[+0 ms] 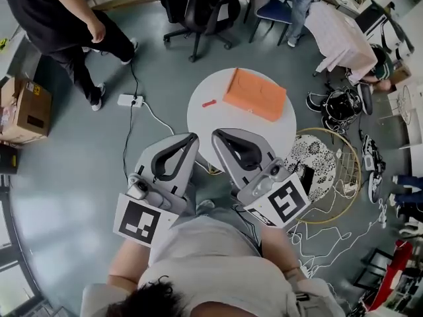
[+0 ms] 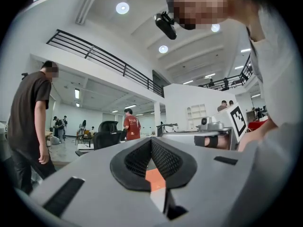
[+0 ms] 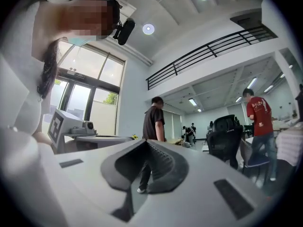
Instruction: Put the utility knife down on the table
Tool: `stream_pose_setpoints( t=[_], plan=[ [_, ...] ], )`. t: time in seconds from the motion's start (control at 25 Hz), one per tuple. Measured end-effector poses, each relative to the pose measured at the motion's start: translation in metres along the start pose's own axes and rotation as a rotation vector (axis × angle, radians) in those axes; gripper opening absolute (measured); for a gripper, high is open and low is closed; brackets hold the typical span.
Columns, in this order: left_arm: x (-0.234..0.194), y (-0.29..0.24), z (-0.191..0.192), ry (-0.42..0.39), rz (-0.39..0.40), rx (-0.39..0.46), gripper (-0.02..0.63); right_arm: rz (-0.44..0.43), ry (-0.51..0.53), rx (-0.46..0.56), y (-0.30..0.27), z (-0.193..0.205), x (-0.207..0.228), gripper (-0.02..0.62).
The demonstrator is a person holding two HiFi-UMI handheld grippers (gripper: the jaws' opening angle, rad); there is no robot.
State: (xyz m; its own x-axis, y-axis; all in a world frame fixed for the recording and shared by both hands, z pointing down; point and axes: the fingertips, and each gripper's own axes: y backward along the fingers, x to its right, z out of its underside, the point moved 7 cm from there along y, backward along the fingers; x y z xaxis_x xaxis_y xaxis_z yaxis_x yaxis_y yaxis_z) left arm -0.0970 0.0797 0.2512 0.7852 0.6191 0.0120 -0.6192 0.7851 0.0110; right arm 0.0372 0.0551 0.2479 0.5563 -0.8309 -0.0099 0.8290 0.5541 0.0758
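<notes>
A small red utility knife [image 1: 209, 102] lies on the round white table [image 1: 218, 127], just left of an orange mat [image 1: 255, 94]. My left gripper [image 1: 193, 138] and right gripper [image 1: 217, 135] hang side by side at the table's near edge, close to my body and short of the knife. Both are shut and hold nothing. In the left gripper view the left gripper [image 2: 151, 140] has its jaws closed, and a patch of the orange mat [image 2: 154, 178] shows through the gap in the pads. In the right gripper view the right gripper [image 3: 146, 142] is likewise closed and empty.
A person [image 1: 59, 18] stands at the far left near a power strip [image 1: 130, 100] and a cardboard box [image 1: 23, 111]. Office chairs [image 1: 198, 8] stand behind the table. A gold wire hoop [image 1: 330, 177], cables and bags clutter the floor at right.
</notes>
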Motion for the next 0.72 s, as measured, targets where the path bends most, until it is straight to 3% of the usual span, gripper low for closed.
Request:
stream_pose_setpoints(
  t=[0.72],
  plan=[
    [0.025, -0.002, -0.005, -0.017, 0.020, 0.035, 0.009, -0.017, 0.012, 0.013, 0.022, -0.004, -0.007, 0.009]
  ],
)
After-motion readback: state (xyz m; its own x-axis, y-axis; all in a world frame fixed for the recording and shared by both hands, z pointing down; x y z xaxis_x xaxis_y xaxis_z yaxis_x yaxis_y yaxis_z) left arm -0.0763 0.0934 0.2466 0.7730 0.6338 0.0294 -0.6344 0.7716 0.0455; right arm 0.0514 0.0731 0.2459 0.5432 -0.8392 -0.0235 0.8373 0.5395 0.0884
